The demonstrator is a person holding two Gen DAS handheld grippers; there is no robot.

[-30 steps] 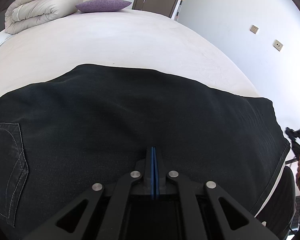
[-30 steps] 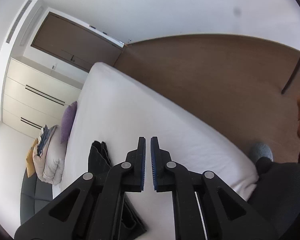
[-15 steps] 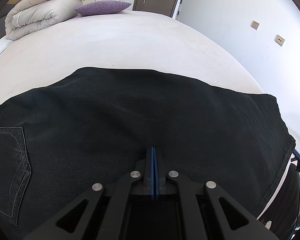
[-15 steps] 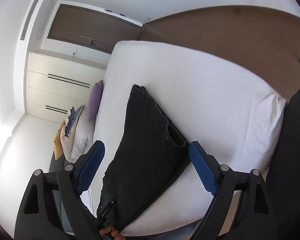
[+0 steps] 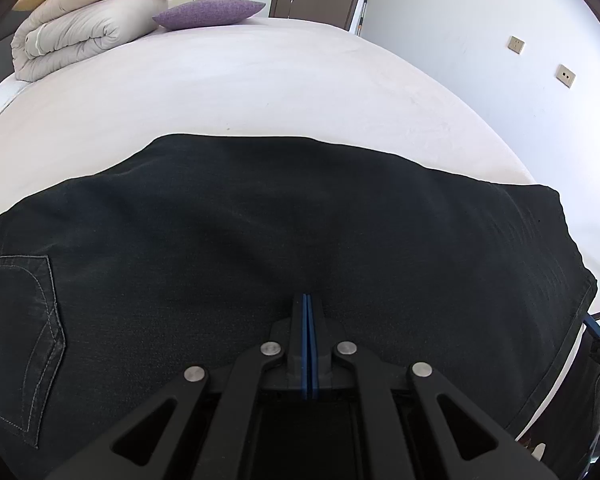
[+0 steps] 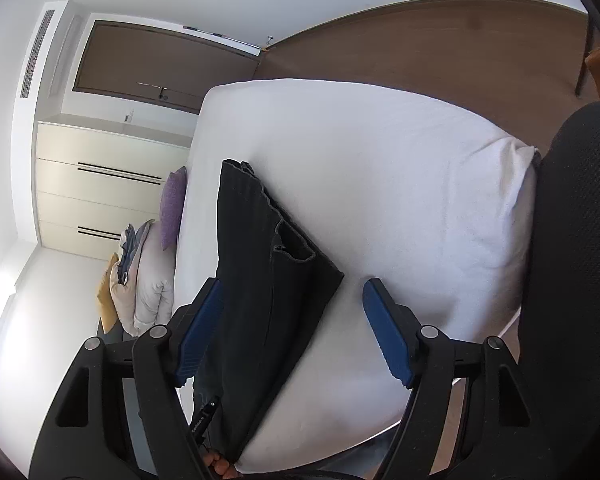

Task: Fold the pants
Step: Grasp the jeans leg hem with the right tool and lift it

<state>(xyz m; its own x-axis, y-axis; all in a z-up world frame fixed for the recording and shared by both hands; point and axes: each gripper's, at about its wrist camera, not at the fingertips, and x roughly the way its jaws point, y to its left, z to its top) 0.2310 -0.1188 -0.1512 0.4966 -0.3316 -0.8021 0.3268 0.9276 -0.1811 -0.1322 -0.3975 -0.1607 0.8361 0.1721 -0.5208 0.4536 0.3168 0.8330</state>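
Black pants (image 5: 260, 220) lie flat across the near part of the white bed (image 5: 260, 80), back pocket at left, hems at right. My left gripper (image 5: 307, 298) is shut, its tips down on the middle of the cloth; no fabric shows between the pads. In the right wrist view the pants (image 6: 252, 240) run away from me. My right gripper (image 6: 292, 284) is open, its jaws closing, with the hem corner between the blue pads (image 6: 384, 332) and untouched. Its blue tip (image 5: 592, 326) shows past the hem. The left gripper (image 6: 206, 412) and a hand sit low by the bed edge.
A folded duvet (image 5: 80, 36) and a purple pillow (image 5: 210, 12) lie at the bed's far end, with a door behind. White sheet (image 6: 380, 160) spreads right of the pants. Wooden floor (image 6: 440, 40) lies beyond the bed, and a dark fabric mass (image 6: 572, 280) fills the right.
My right gripper opened wide, swung from facing the floor onto the pants' hem end and came closer, then narrowed a little. The left gripper stayed shut on the same spot.
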